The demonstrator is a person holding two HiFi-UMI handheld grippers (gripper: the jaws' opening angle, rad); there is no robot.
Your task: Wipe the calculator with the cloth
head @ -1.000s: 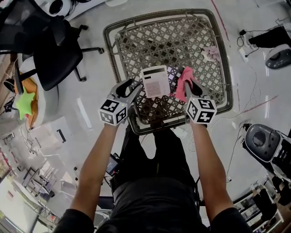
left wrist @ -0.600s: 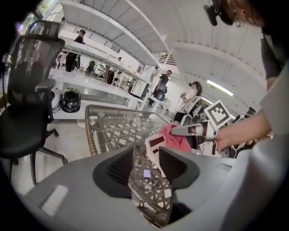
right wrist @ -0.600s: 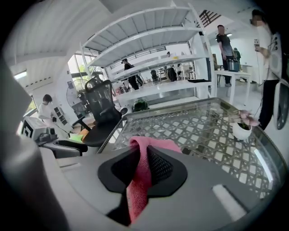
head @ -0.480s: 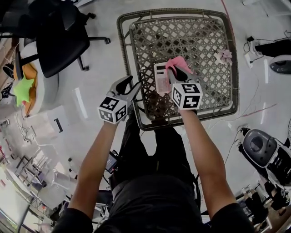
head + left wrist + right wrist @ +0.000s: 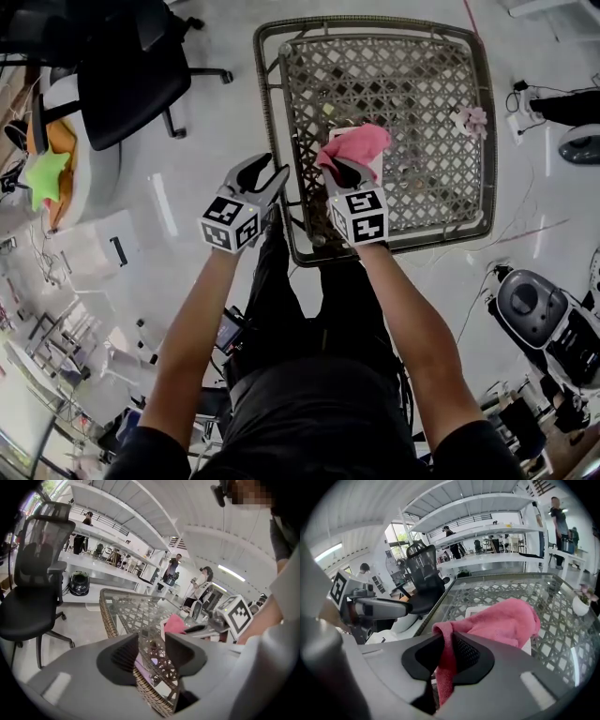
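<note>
A pink cloth [image 5: 354, 142] lies bunched over the white calculator [image 5: 475, 611] on the wicker glass-topped table [image 5: 281, 112]. In the head view the cloth hides nearly all of the calculator. My right gripper [image 5: 343, 175] is shut on the cloth's near end, and in the right gripper view the pink cloth [image 5: 502, 620] hangs down between the jaws of the right gripper [image 5: 449, 651]. My left gripper [image 5: 266, 177] hovers off the table's left edge, open and empty. In the left gripper view, the left gripper [image 5: 151, 649] looks across the wicker rim toward the cloth [image 5: 174, 624].
A small flower ornament [image 5: 472, 119] sits at the table's right side. A black office chair [image 5: 122, 84] stands on the floor to the left, with a green star toy [image 5: 47, 178] beyond it. A round grey device [image 5: 536, 309] is on the floor to the right. People stand in the background.
My right gripper has swept the cloth leftward over the calculator, which now lies almost fully covered. My left gripper has stayed by the table's left edge.
</note>
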